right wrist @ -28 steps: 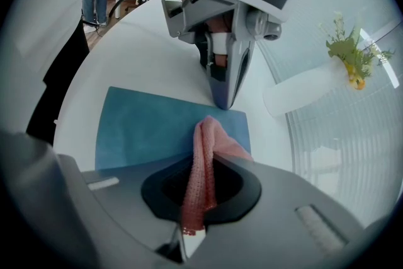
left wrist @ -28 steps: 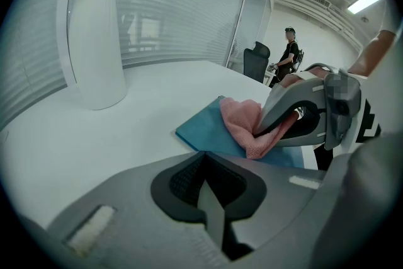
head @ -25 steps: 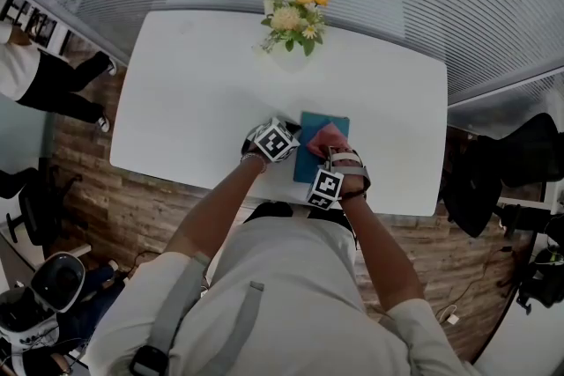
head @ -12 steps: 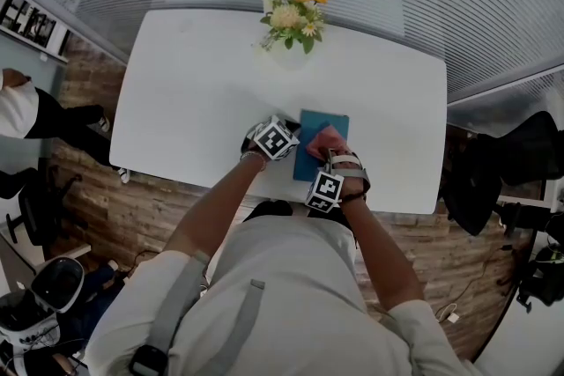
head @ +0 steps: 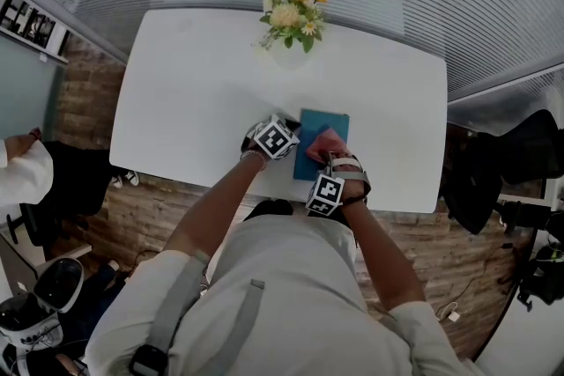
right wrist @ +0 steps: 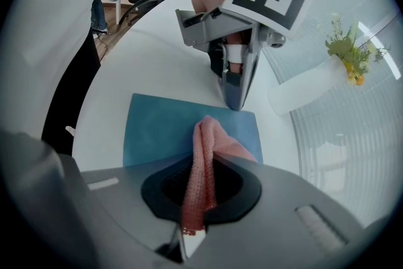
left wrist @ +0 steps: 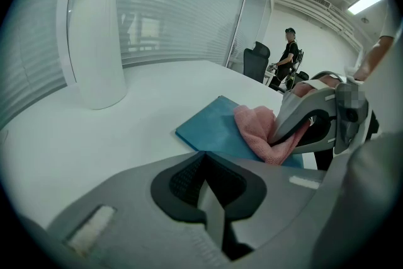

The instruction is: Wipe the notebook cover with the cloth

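Mid-wipe: right gripper (right wrist: 195, 198) clamped on pink cloth (right wrist: 203, 154) atop blue notebook (right wrist: 160, 129); left gripper (left wrist: 211, 198) closed, empty, at its edge; wiped share unclear, probably partial.

cloth (head: 322, 143) on notebook (head: 322, 121) on table (head: 194, 101), vase (left wrist: 94, 47) behind

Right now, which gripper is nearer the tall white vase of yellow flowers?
Left. The left gripper, beside the blue notebook, is ahead toward the vase; the right gripper, clamping the pink cloth on the notebook, is farther back.
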A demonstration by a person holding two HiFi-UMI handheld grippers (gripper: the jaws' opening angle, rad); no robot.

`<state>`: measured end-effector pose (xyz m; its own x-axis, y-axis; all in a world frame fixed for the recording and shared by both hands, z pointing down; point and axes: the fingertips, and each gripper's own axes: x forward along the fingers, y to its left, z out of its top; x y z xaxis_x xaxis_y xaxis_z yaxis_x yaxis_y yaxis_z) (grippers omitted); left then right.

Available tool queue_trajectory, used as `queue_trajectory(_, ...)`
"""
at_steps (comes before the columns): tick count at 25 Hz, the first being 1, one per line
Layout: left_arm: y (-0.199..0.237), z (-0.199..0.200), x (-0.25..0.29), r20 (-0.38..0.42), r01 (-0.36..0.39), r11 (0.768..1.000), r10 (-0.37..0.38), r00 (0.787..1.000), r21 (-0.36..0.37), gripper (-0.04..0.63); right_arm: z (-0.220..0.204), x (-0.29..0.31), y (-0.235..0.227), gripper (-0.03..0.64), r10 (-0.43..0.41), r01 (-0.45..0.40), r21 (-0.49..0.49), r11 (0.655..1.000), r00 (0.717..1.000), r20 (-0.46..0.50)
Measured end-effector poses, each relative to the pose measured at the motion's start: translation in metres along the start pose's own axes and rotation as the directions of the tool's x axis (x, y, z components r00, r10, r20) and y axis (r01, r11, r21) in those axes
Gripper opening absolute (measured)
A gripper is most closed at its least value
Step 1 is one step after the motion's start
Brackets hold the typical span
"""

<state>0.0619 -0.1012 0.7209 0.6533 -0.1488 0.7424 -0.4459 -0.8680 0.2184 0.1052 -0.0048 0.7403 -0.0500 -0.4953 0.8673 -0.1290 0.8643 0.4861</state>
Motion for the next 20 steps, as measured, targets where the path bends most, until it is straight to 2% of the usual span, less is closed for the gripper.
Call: queue_trajectory(20,-0.002,0.001,-0.001,0.002,0.003,1.0,-0.003,1.0,-0.002,0.003,-0.001,-0.011,0.019,0.002,0.049,-0.049,0.03,0.998,0.999,0.015)
